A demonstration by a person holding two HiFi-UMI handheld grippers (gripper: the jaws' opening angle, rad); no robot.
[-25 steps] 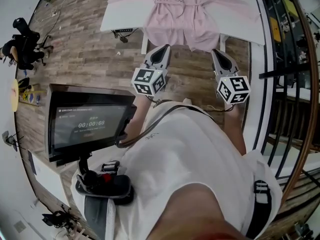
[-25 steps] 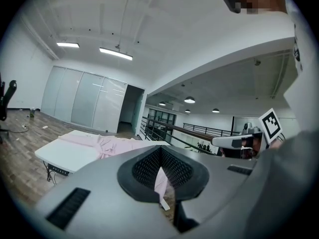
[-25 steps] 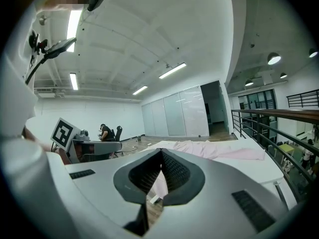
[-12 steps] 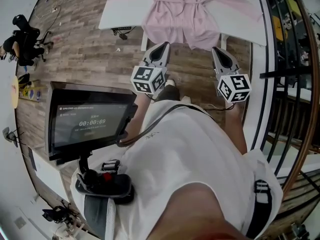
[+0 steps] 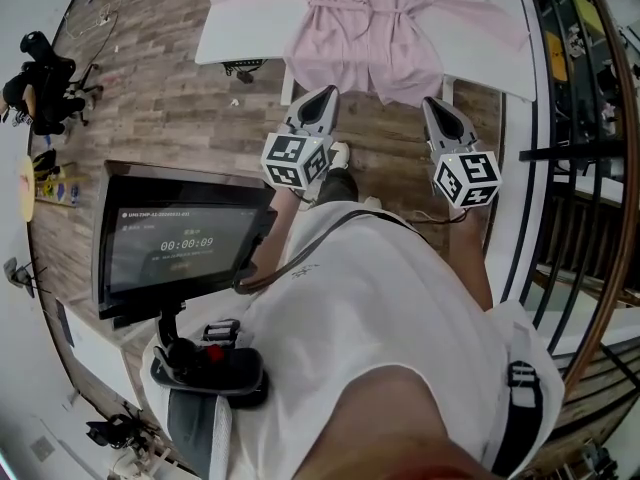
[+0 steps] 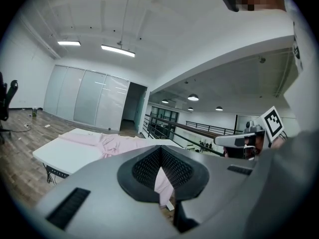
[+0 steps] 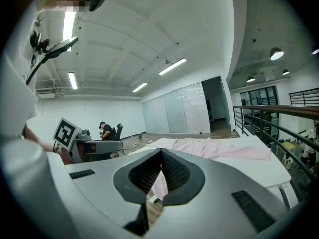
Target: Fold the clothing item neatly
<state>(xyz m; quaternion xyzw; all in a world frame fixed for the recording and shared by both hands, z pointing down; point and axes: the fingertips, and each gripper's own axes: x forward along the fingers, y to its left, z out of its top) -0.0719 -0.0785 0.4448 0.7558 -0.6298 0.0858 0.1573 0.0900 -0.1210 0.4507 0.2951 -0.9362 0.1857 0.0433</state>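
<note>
A pale pink robe [image 5: 372, 23] lies spread over a white table [image 5: 245, 30] at the top of the head view, its hem hanging over the near edge. It also shows in the left gripper view as the robe [image 6: 107, 142] and in the right gripper view as the robe [image 7: 214, 146]. My left gripper [image 5: 327, 95] and right gripper [image 5: 432, 105] are held short of the table's near edge, apart from the cloth. Both are shut with nothing between their jaws, tips pointing toward the table.
A monitor on a stand [image 5: 180, 248] sits at my left. A black railing [image 5: 560, 148] runs along the right. A person sits at a desk [image 7: 105, 131] far off. Wooden floor [image 5: 170, 108] lies between me and the table.
The grippers have stayed put. The view has shifted slightly and a shoe now shows on the floor beside the left gripper.
</note>
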